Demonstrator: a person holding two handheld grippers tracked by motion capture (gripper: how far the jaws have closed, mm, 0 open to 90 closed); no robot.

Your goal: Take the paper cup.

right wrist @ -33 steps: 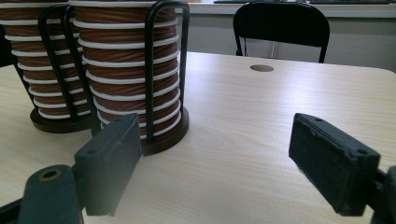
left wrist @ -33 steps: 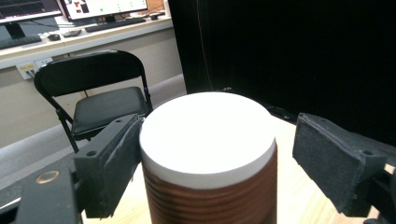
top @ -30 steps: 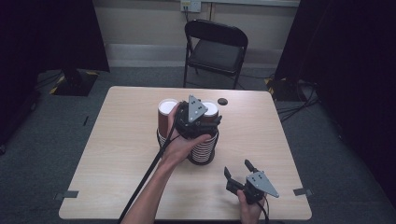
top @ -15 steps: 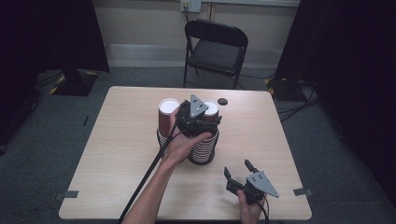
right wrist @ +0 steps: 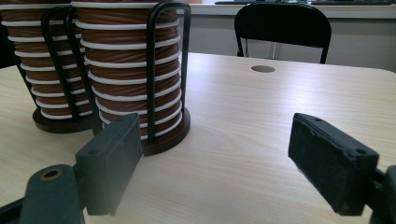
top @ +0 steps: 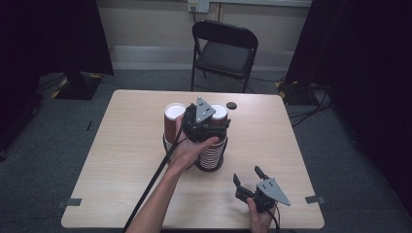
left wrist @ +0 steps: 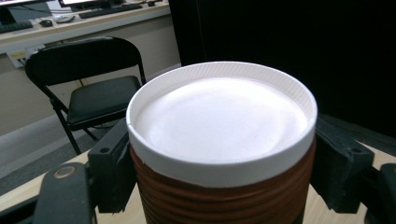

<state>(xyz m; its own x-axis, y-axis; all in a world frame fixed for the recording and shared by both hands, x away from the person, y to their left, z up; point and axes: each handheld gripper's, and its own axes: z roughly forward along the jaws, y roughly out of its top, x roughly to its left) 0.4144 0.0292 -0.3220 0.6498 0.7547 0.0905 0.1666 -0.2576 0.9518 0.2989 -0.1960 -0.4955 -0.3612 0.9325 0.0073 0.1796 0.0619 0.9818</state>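
A black wire rack [top: 212,160] on the table holds two stacks of brown ribbed cups with white rims. My left gripper [top: 217,120] is at the top of the right stack, shut on the top cup [left wrist: 219,112]. In the left gripper view its jaws press against both sides of that cup just under the white top. The left stack [top: 173,119] stands beside it. My right gripper [top: 248,175] hovers open near the table's front right, with nothing between its pads [right wrist: 109,163]. It faces the rack [right wrist: 166,70] and the lower cups [right wrist: 126,88].
A small dark disc [top: 231,105] lies on the pale wooden table [top: 121,160] behind the rack. A black folding chair [top: 223,48] stands beyond the far edge. A cable trails from the left gripper across the table's front.
The left gripper has edged slightly toward the far right at the top of the stack. The right gripper has stayed where it was.
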